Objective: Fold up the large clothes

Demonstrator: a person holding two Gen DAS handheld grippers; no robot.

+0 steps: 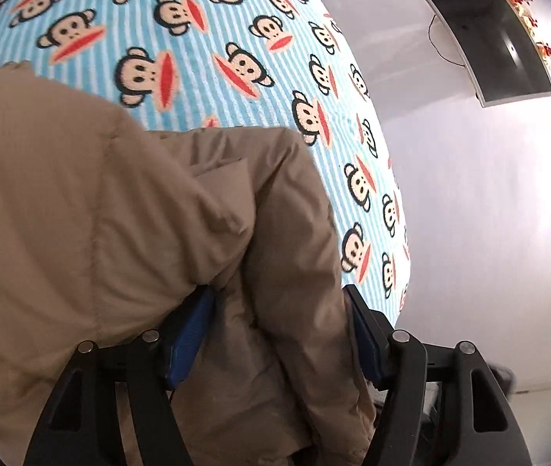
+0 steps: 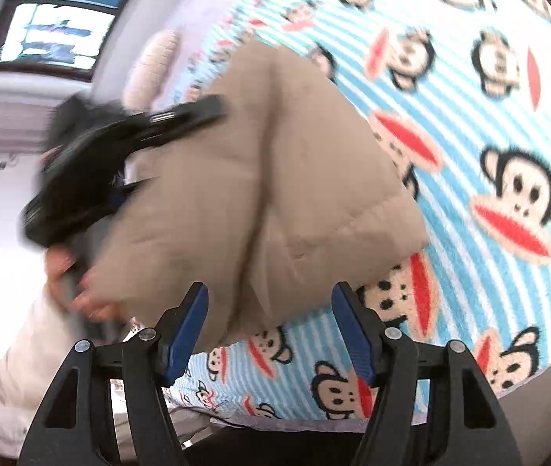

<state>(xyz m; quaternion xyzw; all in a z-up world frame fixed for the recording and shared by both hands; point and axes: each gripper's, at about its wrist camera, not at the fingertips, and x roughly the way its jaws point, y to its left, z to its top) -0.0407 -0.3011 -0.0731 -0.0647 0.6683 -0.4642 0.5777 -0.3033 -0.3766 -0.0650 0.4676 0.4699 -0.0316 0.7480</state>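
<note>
A tan padded jacket (image 1: 81, 213) lies bunched on a bed with a blue-striped monkey-print blanket (image 1: 205, 31). In the left wrist view my left gripper (image 1: 275, 322) stands wide open with a fold of the jacket lying between its blue pads (image 1: 190, 330). In the right wrist view the jacket (image 2: 260, 178) is a folded bundle. My right gripper (image 2: 271, 326) is open, its pads on either side of the bundle's near edge. The left gripper (image 2: 120, 155) shows blurred at the bundle's left side, held by a hand (image 2: 66, 275).
The blanket (image 2: 489, 136) covers the bed to the right of the jacket. A flat screen (image 1: 485, 31) hangs on the white wall beyond the bed. A window (image 2: 58, 15) is at the upper left of the right wrist view.
</note>
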